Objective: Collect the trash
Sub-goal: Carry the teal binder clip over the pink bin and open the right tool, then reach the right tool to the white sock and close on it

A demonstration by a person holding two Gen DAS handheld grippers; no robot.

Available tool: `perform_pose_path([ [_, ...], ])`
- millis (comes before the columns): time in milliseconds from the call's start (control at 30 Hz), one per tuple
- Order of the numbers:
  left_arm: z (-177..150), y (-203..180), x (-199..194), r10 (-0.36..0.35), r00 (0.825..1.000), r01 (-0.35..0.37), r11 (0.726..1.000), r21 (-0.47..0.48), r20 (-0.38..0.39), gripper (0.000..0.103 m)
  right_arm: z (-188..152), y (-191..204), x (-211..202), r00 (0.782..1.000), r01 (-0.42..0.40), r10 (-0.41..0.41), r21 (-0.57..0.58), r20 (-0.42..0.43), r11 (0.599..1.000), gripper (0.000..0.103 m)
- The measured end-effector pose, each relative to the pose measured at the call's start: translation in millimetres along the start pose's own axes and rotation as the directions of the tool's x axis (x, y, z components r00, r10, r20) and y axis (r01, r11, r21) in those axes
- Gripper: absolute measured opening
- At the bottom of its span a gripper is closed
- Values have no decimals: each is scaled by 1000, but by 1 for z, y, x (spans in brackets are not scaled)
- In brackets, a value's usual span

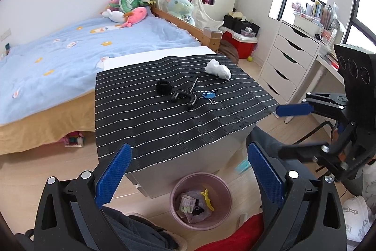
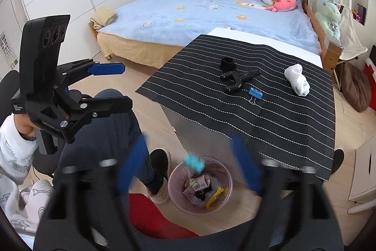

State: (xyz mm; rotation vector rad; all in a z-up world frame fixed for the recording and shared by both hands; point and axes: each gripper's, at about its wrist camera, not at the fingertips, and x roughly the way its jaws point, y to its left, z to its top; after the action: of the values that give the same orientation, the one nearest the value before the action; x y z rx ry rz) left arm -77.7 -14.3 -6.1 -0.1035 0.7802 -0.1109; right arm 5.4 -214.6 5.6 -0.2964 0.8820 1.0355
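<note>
A pink waste bin (image 1: 201, 200) (image 2: 201, 185) stands on the floor by the white table and holds several scraps. A teal crumpled scrap (image 2: 193, 161) is in the air just above the bin, blurred; it also shows in the left wrist view (image 1: 242, 166). My right gripper (image 2: 189, 164) is open above the bin, its fingers blurred. My left gripper (image 1: 188, 177) is open and empty above the bin. On the striped mat (image 1: 164, 114) lie a white wad (image 1: 218, 69) (image 2: 297, 82), a black ring (image 1: 163, 87), a black Y-shaped tool (image 1: 184, 94) and a blue binder clip (image 1: 208, 95).
A bed (image 1: 58, 55) with plush toys stands behind the table. White drawers (image 1: 286, 58) and a desk are at the right. The person's legs, a shoe (image 2: 159, 171) and a red cloth (image 2: 155, 218) are next to the bin.
</note>
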Motion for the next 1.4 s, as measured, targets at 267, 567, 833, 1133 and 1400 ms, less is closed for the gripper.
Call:
perform_pose_path([
  [267,-2,-3,4,-6,1000,6,1000,8,-12,95,-3,-16,-2,999,46,-46,59,6,997,96],
  [567,3,-8,8,-12,1000,12,1000,16,-10,95,-4,-28,-11,997,62,-65,97,29,993,97],
  [833,18,-9,7,-5,1000,5,1000,25,6,95,11,-46,-22,994,92,-100,124,55,988,97],
  [1133,39,-5,7,8,1000,-9,1000,28,10,95,45,-83,-15,988,151,-155,131,25,980,97],
  [1400,56,-2,7,18,1000,-18,999,29,11,95,77,-117,11,979,200,-198,52,-49,978,97],
])
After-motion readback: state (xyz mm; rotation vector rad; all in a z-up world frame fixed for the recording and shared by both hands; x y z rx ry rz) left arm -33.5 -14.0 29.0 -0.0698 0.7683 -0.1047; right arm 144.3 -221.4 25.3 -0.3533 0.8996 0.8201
